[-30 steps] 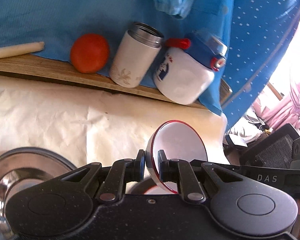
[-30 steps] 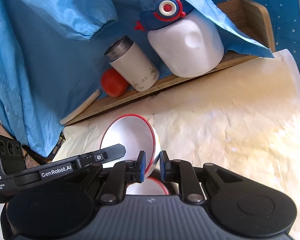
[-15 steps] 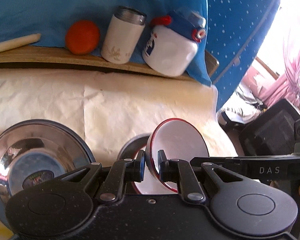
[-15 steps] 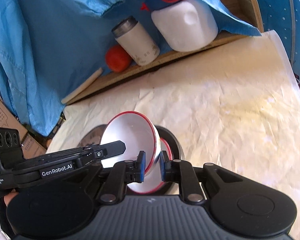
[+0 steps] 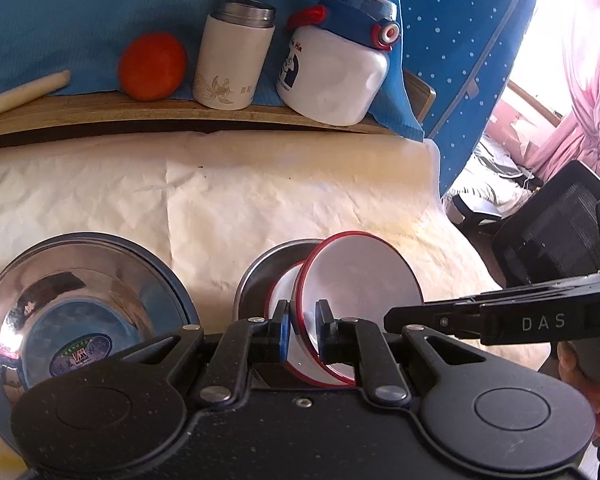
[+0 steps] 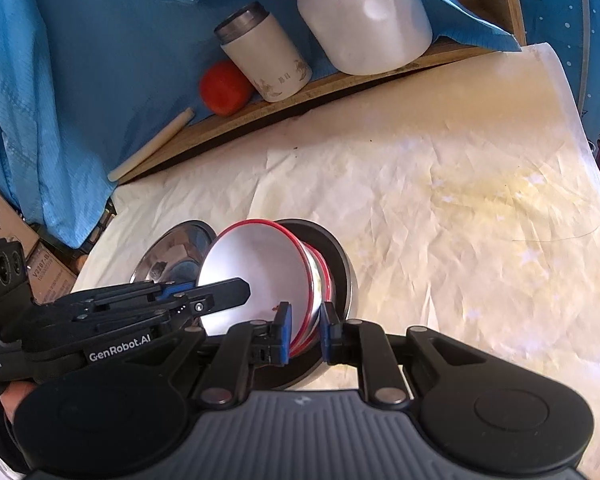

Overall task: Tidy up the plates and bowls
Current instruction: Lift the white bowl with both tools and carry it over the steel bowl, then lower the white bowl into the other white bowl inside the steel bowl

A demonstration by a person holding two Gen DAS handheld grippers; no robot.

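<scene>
A white bowl with a red rim (image 5: 356, 276) is gripped on opposite sides of its rim by both grippers. My left gripper (image 5: 302, 332) is shut on its near rim; my right gripper (image 6: 305, 330) is shut on the rim too. The bowl (image 6: 256, 276) is tilted and sits low over a second red-rimmed white bowl (image 5: 280, 292) nested in a small steel bowl (image 5: 260, 276). That steel bowl also shows in the right wrist view (image 6: 336, 256). A larger steel bowl (image 5: 80, 304) stands to the left on the paper-covered table.
A wooden shelf (image 5: 140, 110) at the back holds an orange ball (image 5: 153, 65), a white thermos cup (image 5: 233, 64), a white bottle with blue cap (image 5: 336, 68) and a pale stick (image 5: 20, 94). Blue cloth hangs behind. The table's right edge drops beside a black chair (image 5: 556, 216).
Both grippers have lowered the red-rimmed bowl toward the table, onto the bowl nested in the small steel bowl. The large steel bowl has come fully into view at left.
</scene>
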